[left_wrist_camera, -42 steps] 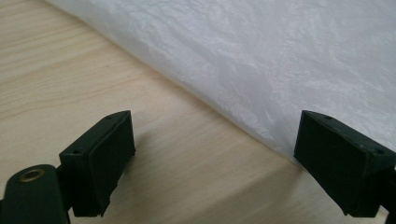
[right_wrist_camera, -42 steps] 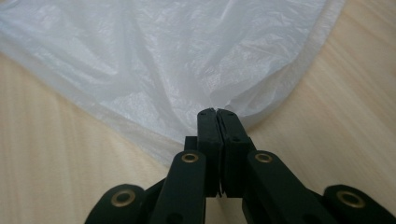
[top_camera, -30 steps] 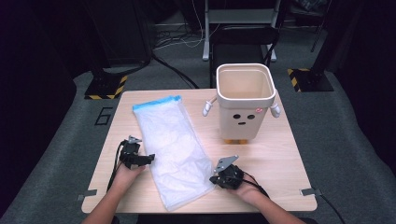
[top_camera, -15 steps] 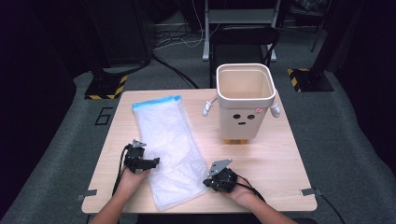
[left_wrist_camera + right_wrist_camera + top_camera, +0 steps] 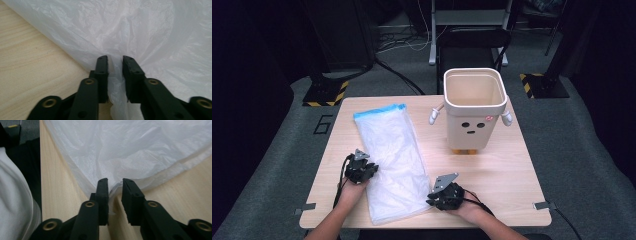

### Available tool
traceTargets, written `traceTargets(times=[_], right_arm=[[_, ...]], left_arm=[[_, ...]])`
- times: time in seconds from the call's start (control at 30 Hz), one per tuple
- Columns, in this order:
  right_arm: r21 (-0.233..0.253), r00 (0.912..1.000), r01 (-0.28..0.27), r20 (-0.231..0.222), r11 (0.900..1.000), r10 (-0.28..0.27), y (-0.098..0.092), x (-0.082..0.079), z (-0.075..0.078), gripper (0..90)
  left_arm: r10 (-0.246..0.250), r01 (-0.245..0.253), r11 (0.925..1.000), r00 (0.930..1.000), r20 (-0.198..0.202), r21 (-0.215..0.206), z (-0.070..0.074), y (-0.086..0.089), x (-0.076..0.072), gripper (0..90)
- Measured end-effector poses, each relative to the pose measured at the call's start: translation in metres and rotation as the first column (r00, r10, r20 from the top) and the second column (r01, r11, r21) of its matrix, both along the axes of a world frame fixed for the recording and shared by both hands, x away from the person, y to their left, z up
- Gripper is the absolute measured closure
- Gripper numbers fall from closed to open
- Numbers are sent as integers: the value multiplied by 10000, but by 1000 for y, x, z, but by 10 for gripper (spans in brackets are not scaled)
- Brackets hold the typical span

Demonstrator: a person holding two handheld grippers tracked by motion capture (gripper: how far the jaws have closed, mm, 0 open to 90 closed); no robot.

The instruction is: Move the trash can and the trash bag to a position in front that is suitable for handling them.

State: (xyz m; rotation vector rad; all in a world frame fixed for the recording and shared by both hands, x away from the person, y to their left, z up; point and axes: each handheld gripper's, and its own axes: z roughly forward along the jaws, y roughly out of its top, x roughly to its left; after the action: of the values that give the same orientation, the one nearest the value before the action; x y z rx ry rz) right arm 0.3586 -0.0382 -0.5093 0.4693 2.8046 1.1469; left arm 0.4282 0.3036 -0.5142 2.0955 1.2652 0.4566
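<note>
A translucent white plastic bag (image 5: 389, 155) with a blue far edge lies flat down the left half of the wooden table (image 5: 502, 175). My left gripper (image 5: 372, 169) is at the bag's left edge, about two thirds of the way toward me. In the left gripper view, the left gripper (image 5: 115, 58) has its jaws drawn close on a bunched fold of the bag (image 5: 150, 30). My right gripper (image 5: 433, 199) is at the bag's near right corner. In the right gripper view, the right gripper (image 5: 115, 181) pinches the corner, and the bag (image 5: 125, 145) tents toward its jaws.
A cream bin (image 5: 472, 107) with a face and small arms stands open-topped at the back right of the table. The table's near edge (image 5: 41, 170) runs close beside the right gripper, with white clothing (image 5: 15, 195) beyond it. A black chair (image 5: 472, 42) stands behind the table.
Both grippers moved inward onto the bag. The left one came right to the bag's side edge. The right one shifted left and toward me to the near corner.
</note>
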Motion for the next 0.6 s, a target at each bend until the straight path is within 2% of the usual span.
traceTargets(times=[0.03, 0.07, 0.13, 0.27, 0.37, 0.43, 0.5, 0.57, 0.6], right_arm=[[186, 9999, 91, 86, 9998, -92, -3, 1, 3, 683], [512, 9991, 407, 94, 9979, -412, -9, 3, 9, 649], [597, 9985, 513, 135, 9969, -522, -13, 5, 11, 645], [1050, 9922, 1195, 231, 9873, -1225, -32, 11, 19, 643], [1156, 9892, 1414, 231, 9832, -1450, -37, 13, 22, 642], [1278, 9868, 1554, 265, 9795, -1600, -41, 15, 24, 643], [1336, 9852, 1640, 285, 9774, -1692, -44, 16, 26, 643], [1355, 9838, 1717, 289, 9758, -1771, -46, 17, 26, 642], [1391, 9830, 1758, 286, 9745, -1814, -46, 17, 26, 642]], left_arm=[[-39, 39, 10000, 10000, -46, -60, 0, 2, 1, 804], [-99, 97, 9998, 9999, -126, -147, 0, 4, 3, 841], [-217, 213, 9996, 9996, -199, -189, 1, 7, 3, 853], [-730, 721, 9969, 9968, -312, -302, 1, 16, 3, 875], [-1104, 1108, 9938, 9931, -402, 77, 3, 25, 5, 877], [-1531, 1544, 9869, 9877, -313, 475, 4, 30, 6, 877], [-1638, 1656, 9834, 9860, -296, 742, 5, 36, 7, 877], [-1607, 1623, 9835, 9866, -269, 797, 6, 44, 9, 877], [-1545, 1561, 9855, 9876, -283, 672, 5, 48, 10, 876]])
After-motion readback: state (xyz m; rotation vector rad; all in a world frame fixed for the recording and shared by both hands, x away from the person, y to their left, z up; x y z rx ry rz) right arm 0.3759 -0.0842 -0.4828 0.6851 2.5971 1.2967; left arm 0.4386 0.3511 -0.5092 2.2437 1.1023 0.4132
